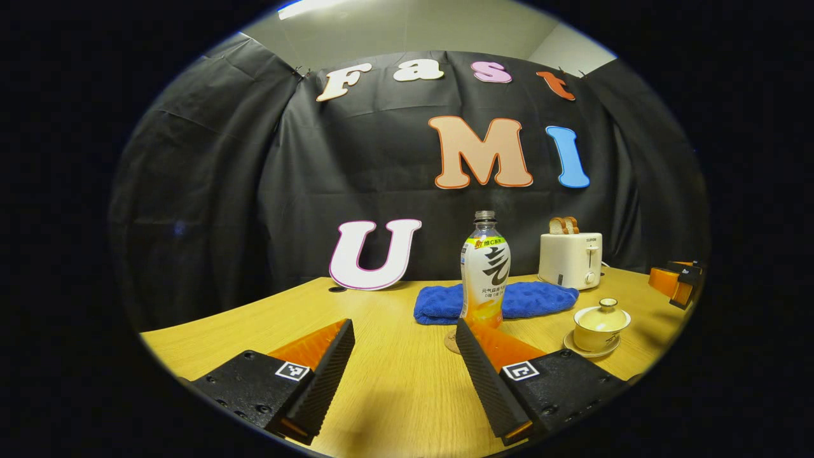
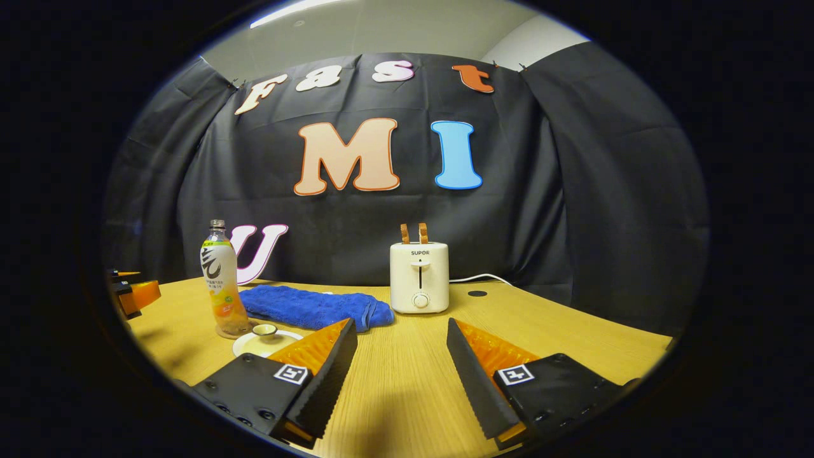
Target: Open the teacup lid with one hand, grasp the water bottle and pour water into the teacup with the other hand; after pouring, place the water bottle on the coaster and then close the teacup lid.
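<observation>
A water bottle [image 1: 484,273] with a white and orange label stands upright on a round coaster [image 1: 451,344] in the left gripper view, just beyond my left gripper's right finger. To its right a cream teacup [image 1: 600,326] sits on its saucer with the lid on. My left gripper [image 1: 404,327] is open and holds nothing. In the right gripper view the bottle [image 2: 221,280] stands at far left, and the teacup's lid [image 2: 264,330] peeks over the left finger. My right gripper [image 2: 400,326] is open and holds nothing.
A blue towel [image 1: 509,300] lies behind the bottle, and a white toaster [image 2: 418,277] holding bread stands at the back, its cord trailing right. The right gripper [image 1: 677,280] shows at the left gripper view's right edge; the left gripper [image 2: 137,294] shows at the right gripper view's left edge.
</observation>
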Demonstrator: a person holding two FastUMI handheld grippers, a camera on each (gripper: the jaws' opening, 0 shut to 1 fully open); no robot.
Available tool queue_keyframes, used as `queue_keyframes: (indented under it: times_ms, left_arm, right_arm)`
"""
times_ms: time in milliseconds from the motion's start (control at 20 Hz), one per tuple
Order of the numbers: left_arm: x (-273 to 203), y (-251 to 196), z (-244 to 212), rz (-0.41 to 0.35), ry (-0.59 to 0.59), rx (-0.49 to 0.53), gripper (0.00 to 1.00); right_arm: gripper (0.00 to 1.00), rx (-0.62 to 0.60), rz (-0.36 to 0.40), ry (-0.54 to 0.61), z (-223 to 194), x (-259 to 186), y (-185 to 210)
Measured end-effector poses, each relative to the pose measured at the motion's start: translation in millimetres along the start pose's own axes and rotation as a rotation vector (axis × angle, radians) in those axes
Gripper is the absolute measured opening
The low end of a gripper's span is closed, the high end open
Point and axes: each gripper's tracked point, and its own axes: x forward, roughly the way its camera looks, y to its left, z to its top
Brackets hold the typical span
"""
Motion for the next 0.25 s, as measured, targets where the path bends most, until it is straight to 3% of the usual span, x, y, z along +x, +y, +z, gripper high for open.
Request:
queue_keyframes:
  times_ms: [250]
  left_arm:
    - [-0.4,0.4,0.4,0.0,0.001,0.0,0.93]
  right_arm:
    - [0.95,0.0,0.0,-0.001,-0.4,0.2,0.3]
